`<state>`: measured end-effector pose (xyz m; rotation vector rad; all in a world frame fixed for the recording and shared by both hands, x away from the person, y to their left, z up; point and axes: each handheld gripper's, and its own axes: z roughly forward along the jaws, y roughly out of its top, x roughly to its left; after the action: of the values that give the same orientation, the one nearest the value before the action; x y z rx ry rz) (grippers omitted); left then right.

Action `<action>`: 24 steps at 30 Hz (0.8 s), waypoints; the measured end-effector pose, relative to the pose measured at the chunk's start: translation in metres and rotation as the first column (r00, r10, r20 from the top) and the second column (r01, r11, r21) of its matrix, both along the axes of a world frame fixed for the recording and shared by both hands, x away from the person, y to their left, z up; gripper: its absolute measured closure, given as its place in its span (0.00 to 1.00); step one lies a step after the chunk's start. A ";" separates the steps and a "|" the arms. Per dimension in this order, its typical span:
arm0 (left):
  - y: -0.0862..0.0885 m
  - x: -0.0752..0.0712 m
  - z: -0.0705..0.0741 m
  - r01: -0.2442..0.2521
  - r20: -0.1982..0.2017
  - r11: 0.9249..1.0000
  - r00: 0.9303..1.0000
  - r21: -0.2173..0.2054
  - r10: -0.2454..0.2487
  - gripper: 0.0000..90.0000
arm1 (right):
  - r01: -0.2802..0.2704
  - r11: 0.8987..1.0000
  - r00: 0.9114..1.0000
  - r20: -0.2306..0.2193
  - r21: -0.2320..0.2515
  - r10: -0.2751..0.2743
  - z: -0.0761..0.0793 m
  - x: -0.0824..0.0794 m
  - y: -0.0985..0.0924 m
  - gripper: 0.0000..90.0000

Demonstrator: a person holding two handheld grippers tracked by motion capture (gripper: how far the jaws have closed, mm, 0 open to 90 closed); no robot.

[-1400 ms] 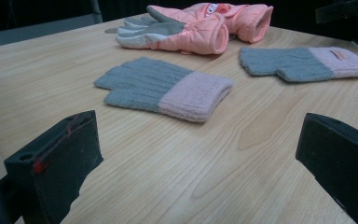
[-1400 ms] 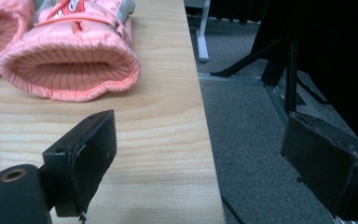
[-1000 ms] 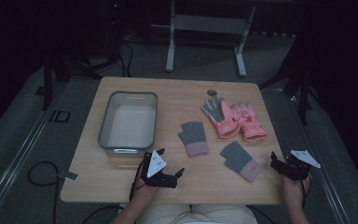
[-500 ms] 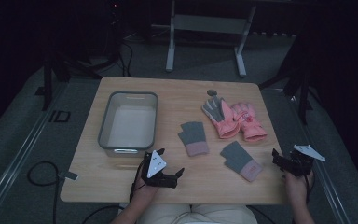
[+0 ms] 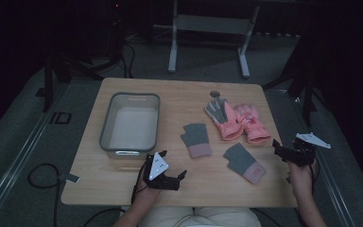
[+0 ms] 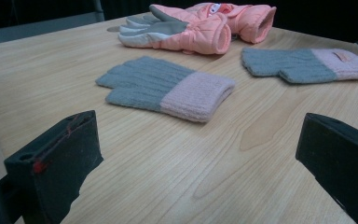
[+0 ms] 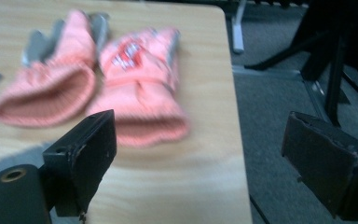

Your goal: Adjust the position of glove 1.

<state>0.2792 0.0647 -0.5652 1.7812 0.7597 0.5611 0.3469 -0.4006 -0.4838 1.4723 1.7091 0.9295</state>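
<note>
A grey bin (image 5: pixel 131 124) is seen upright on the table (image 5: pixel 179 97), just beyond the left fingers (image 5: pixel 181 175). A small dark disc (image 5: pixel 214 93) is set on the table well beyond those fingers. A white stand (image 5: pixel 208 23) is seen on the floor (image 5: pixel 28 137) past the table's far edge. A cable (image 5: pixel 30 176) is laid on the floor, to the left of the left fingers.

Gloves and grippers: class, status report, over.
Left gripper open, near edge. Right gripper open, off table's right side. Four gloves flat, untouched; nearest knit glove. Nothing in the way.
</note>
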 end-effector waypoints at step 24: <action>-0.001 0.000 0.000 0.008 0.003 1.000 1.000 0.009 -0.008 0.00 | -0.335 0.942 0.942 -0.015 0.036 0.335 0.050 0.037 0.087 0.14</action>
<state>0.2793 0.0642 -0.5652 1.7911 0.7485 0.5623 0.3839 -0.3138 -0.4337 1.2335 2.0083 1.1257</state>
